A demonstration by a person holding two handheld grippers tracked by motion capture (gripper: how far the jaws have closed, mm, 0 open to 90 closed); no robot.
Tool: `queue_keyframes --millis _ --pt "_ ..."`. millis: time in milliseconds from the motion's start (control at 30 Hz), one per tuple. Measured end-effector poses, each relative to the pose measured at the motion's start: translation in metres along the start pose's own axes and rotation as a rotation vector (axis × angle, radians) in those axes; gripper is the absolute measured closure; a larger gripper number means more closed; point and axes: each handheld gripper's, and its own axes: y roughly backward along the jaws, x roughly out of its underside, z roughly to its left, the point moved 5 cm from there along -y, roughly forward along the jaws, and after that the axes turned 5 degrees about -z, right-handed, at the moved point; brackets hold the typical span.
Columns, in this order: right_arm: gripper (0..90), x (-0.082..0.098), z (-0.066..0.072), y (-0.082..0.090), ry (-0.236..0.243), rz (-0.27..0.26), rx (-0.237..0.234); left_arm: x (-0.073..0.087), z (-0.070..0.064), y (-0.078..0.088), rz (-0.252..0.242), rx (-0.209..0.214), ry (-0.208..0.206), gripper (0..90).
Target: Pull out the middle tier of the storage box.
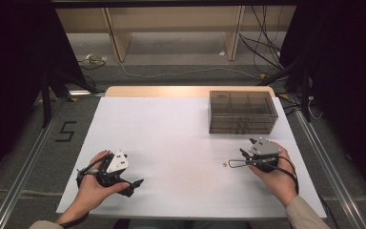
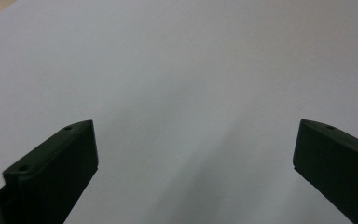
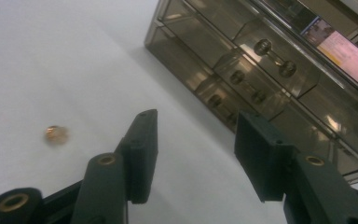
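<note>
Small round golden bead (image 1: 224, 164) – bare white table (image 1: 171, 129), near its right edge, just beside right gripper (image 1: 232, 163). Its fingers part-open, empty. Left gripper (image 2: 193, 158) – fingers wide, empty.

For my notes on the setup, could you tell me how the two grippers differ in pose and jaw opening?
The left gripper has its jaws spread wide over bare white table; the right gripper holds its jaws narrower. The left points rightward, the right leftward toward a small gold-coloured object. Both are hand-held, black-jawed and empty.

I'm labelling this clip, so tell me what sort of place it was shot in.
Most likely a lab or recording workspace, not a home: a table under a plain white sheet, loose cables across the floor behind it, and a "5" taped on the floor beside a metal rail.
</note>
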Motion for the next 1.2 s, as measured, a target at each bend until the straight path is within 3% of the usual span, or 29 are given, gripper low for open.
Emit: queue_keyframes --millis 267,567,967,1200 --pt "52.7 0.002 -0.013 -0.028 0.035 0.034 0.038 0.001 0.001 0.001 0.001 -0.001 -0.003 0.0" --pt "55.0 0.003 -0.021 -0.050 0.106 0.061 0.087 0.001 0.001 0.000 0.003 0.004 -0.002 0.0" --pt "59.0 0.001 -0.028 -0.062 0.170 0.069 0.132 0.001 0.000 0.000 0.002 0.005 -0.002 0.0" --pt "64.7 0.001 -0.032 -0.067 0.261 0.081 0.178 0.002 0.000 0.000 0.002 0.006 -0.004 0.2"
